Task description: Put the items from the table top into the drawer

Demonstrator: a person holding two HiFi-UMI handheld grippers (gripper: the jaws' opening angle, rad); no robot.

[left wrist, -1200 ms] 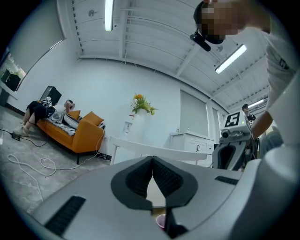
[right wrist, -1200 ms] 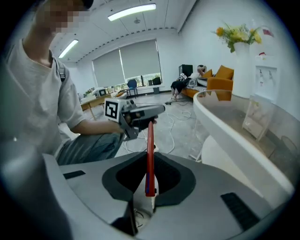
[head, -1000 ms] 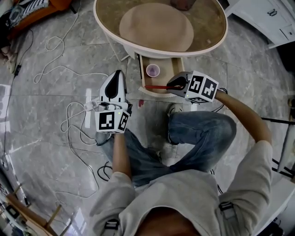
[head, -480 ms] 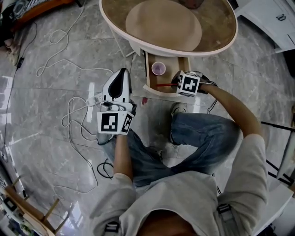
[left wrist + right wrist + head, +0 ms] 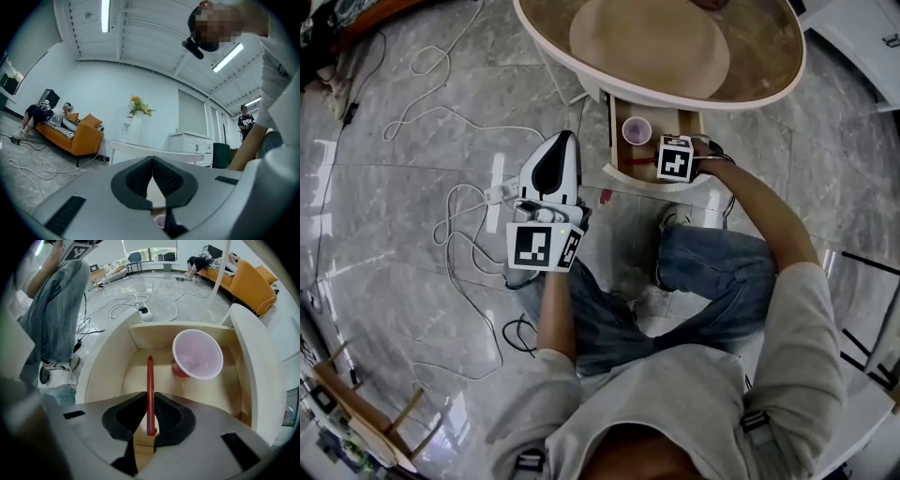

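The drawer (image 5: 617,161) stands pulled out under the round table (image 5: 581,58). A pink plastic cup (image 5: 637,130) stands inside it. My right gripper (image 5: 674,159) points straight down into the drawer, shut on a red pen (image 5: 150,380). The pen's tip reaches toward the drawer's wooden floor (image 5: 140,376), just left of the cup (image 5: 197,355); I cannot tell if it touches. My left gripper (image 5: 564,141) hovers level over the floor, left of the drawer. Its jaws (image 5: 152,161) are shut with nothing between them.
A tan round mat (image 5: 649,42) lies on the table top. White cables (image 5: 455,234) and a power strip (image 5: 497,183) lie on the marble floor to the left. The person's jeans-clad legs (image 5: 712,272) sit just below the drawer. An orange sofa (image 5: 77,133) stands far off.
My right gripper has sunk down into the drawer with the red pen, turning from slanted to pointing straight down. The left gripper has kept its place.
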